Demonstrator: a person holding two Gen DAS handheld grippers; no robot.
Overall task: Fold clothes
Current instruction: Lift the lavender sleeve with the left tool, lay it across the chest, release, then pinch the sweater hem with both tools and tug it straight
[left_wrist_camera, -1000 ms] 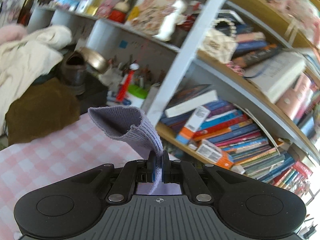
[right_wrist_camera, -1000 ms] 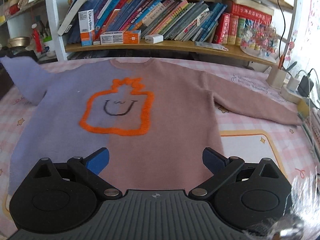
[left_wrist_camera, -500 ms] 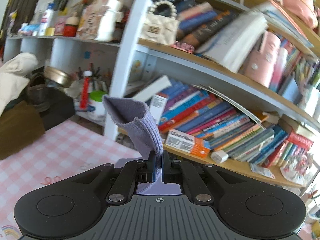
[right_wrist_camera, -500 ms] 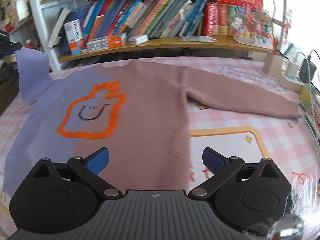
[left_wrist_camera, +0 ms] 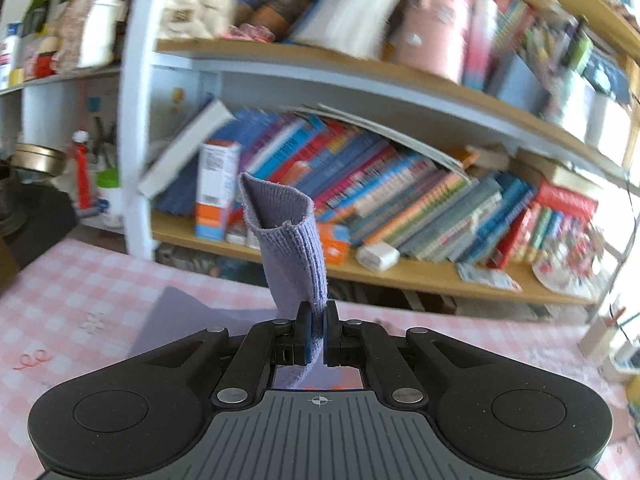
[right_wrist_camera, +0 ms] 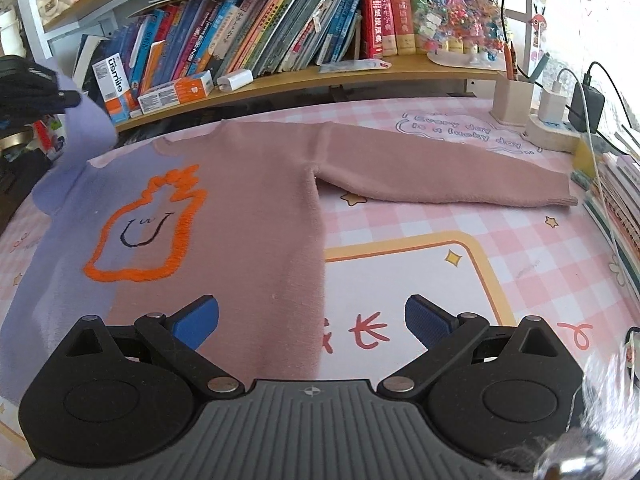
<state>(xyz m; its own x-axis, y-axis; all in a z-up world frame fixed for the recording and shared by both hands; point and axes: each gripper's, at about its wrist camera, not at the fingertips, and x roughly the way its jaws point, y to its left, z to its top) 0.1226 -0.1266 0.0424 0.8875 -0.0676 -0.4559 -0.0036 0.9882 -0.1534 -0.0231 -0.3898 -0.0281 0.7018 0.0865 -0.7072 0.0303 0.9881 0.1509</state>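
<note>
Left wrist view: fingers (left_wrist_camera: 304, 336) pinch the lilac cuff (left_wrist_camera: 286, 240); right gripper (right_wrist_camera: 312, 320) gapes over the sweater (right_wrist_camera: 256, 216).

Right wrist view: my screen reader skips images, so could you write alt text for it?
A two-tone sweater, lilac and dusty pink with an orange-outlined motif, lies flat on a pink checked tablecloth, its pink sleeve stretched out to the right. The right gripper is open above the hem, holding nothing. A crowded bookshelf stands behind.
</note>
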